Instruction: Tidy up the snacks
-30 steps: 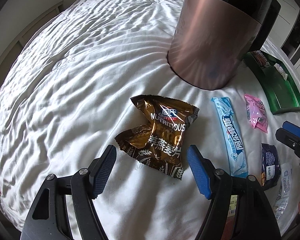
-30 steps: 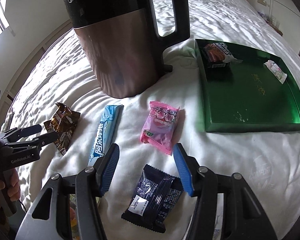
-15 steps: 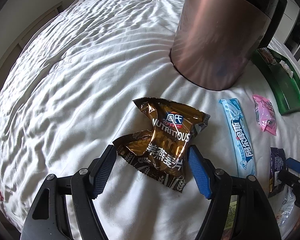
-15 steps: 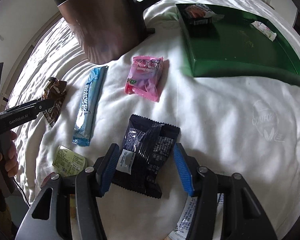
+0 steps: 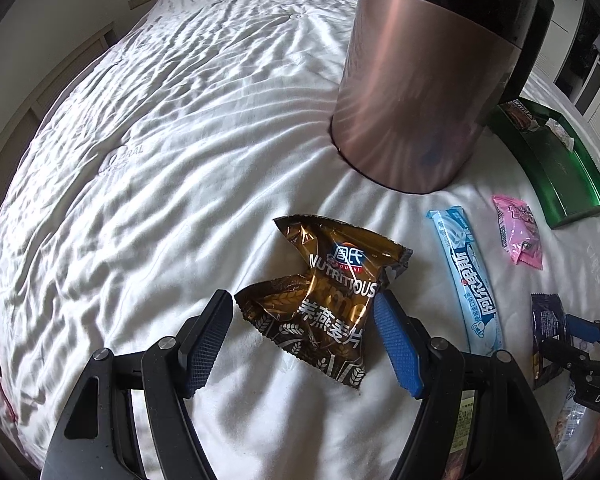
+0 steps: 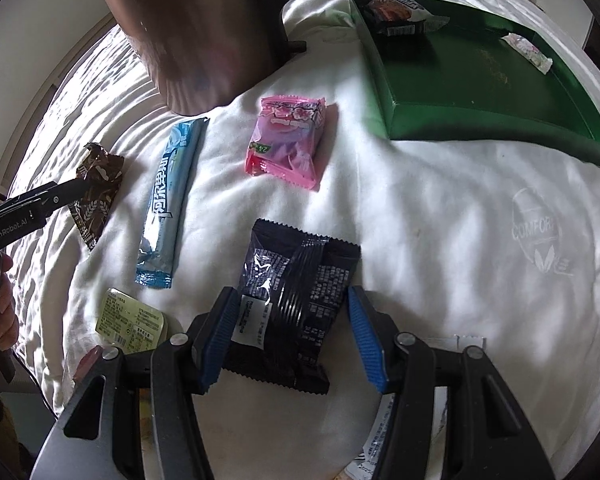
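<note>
Brown snack packet [image 5: 324,300] between left tool's [image 5: 304,340] spread pads; dark packet [image 6: 292,304] likewise under right tool [image 6: 290,336]

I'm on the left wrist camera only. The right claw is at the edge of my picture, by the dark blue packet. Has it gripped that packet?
Observer: No. The right claw straddles the dark blue packet with its jaws open. A gap shows beside the right pad.
Operator: What is inside the green tray?
Observer: The green tray holds a dark wrapped snack in its far left corner and a small pale candy near its far right edge.
Operator: Is there anything my own claw hides?
Observer: Yes. A yellow-green packet lies flat just left of the right claw, below the near end of the light blue stick.
</note>
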`<state>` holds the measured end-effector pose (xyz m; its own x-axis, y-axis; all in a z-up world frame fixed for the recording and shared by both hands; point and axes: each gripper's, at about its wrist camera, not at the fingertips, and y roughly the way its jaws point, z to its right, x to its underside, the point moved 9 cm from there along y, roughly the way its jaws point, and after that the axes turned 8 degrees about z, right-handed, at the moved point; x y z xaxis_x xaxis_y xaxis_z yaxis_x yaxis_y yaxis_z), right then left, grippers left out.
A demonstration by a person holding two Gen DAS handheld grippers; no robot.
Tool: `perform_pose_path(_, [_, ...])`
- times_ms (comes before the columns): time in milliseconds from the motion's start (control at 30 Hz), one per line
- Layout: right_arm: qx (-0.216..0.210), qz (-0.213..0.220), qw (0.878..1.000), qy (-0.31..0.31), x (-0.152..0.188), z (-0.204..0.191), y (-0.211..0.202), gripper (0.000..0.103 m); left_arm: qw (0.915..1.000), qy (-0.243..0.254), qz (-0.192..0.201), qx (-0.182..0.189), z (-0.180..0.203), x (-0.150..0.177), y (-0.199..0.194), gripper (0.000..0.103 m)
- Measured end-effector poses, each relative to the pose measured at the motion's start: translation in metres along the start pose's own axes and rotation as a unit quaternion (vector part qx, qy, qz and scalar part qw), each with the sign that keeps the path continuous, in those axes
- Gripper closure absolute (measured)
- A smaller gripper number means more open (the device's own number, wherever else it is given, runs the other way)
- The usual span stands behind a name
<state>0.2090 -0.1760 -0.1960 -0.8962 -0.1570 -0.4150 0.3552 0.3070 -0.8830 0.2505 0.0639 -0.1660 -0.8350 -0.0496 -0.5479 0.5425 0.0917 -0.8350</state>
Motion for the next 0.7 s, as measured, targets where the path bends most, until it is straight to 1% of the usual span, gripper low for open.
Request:
perform_pose_path(67, [-0.002,-0.002,1.000,0.001,0.002,0.000,-0.001,0.050,1.0000,0.009,0.003,0.000,0.001,-0.002,-0.001,0.035])
perform_pose_path(200, [-0.001,-0.002,1.000,0.000,0.002,0.000,-0.001,0.050,0.9998,0.021,-0.005,0.003,0.003,-0.002,0.006,0.035])
perform_pose_path(300, [0.003,-0.004,1.000,-0.003,0.002,0.001,0.000,0.050,0.9988,0.047,-0.016,0.000,0.008,0.002,0.015,0.035])
perform_pose_path(433, [0.003,-0.005,1.000,-0.006,0.001,-0.001,0.002,0.050,0.9969,0.071,-0.031,0.014,0.015,0.007,0.022,0.035])
perform_pose_path(500, [0.003,-0.005,1.000,-0.009,0.000,-0.002,0.003,0.051,0.9955,0.088,-0.035,0.014,0.018,0.008,0.024,0.035])
perform_pose_path(667, [0.004,-0.009,1.000,-0.011,0.000,-0.001,0.007,0.062,0.9928,0.108,-0.050,0.006,0.019,0.007,0.034,0.036])
perform_pose_path(700, [0.004,-0.009,1.000,-0.011,0.000,-0.001,0.007,0.067,0.9926,0.109,-0.053,0.002,0.018,0.008,0.036,0.036])
